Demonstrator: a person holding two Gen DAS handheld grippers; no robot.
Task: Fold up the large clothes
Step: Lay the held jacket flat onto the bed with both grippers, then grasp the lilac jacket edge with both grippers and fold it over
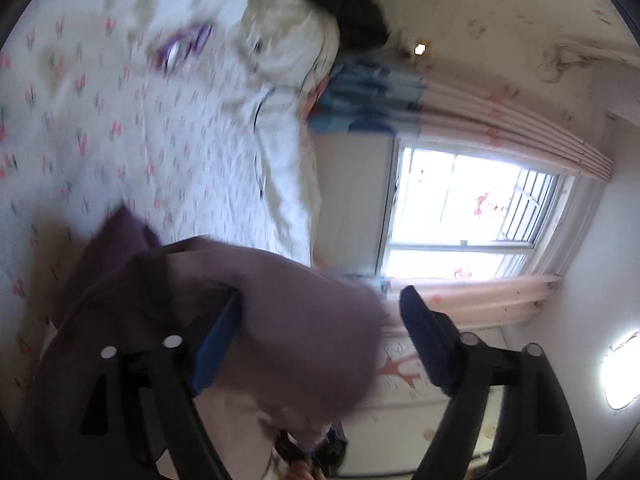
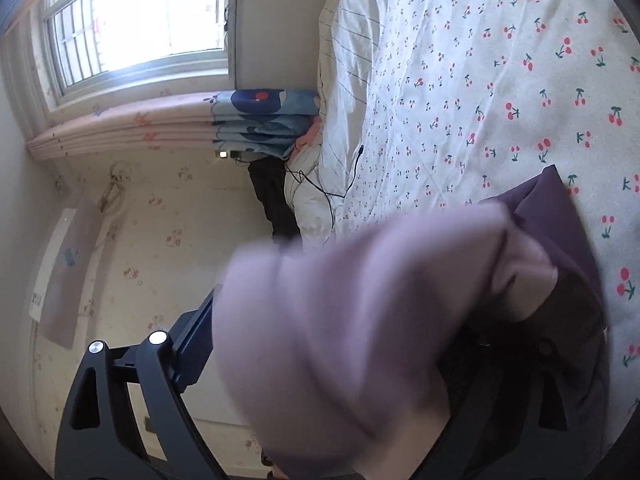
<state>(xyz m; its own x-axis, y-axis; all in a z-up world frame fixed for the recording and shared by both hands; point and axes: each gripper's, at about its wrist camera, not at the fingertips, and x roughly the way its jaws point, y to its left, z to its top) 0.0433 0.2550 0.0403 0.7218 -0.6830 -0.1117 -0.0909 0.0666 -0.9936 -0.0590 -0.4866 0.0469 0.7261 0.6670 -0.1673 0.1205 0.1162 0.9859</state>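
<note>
purple garment (image 1: 288, 320) | draped over left gripper (image 1: 320, 332) (jaws apart) | bed (image 1: 140, 140) beyond

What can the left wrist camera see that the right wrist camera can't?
Only the left wrist view shows a purple-rimmed thing, too blurred to name, lying on the bed, and a lit ceiling lamp. Its left gripper has the fingers apart, with purple cloth draped over one finger.

Only the right wrist view shows a grey panel on the wall. Cloth hides much of the right gripper there.

Both show the purple garment, the cherry-print bedsheet, the window, the curtain, the black cable and a dark garment.
</note>
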